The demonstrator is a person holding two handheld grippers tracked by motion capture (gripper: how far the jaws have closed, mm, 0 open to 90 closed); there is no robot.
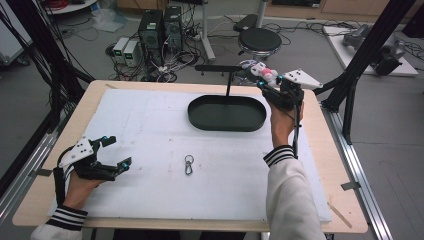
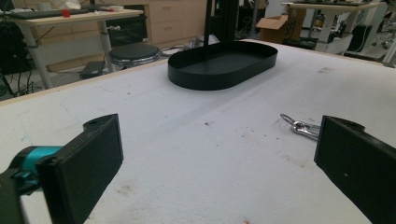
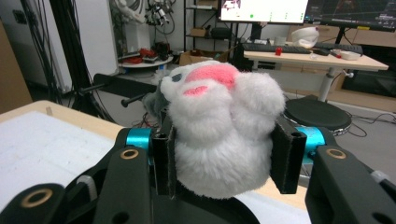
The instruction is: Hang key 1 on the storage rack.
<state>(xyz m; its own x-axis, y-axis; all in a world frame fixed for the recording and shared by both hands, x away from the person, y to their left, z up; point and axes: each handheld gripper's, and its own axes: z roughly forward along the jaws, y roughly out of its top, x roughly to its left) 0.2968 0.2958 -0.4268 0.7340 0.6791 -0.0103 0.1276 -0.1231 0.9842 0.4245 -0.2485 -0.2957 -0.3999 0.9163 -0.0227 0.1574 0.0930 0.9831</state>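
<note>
A white plush toy with pink patches is squeezed between the two black jaws of my right gripper. In the high view that right gripper is held up past the far right end of the black oval tray, with the plush toy close to the crossbar of the tray's black T-shaped stand. My left gripper rests low at the near left of the white mat, jaws wide apart and nothing between them. A small metal carabiner clip lies on the mat, also seen as the clip beside the far jaw.
The white foam mat covers most of the wooden table. The tray is empty inside. Behind the table stand a round black stool, computer towers and tangled cables. Black frame posts rise at both sides.
</note>
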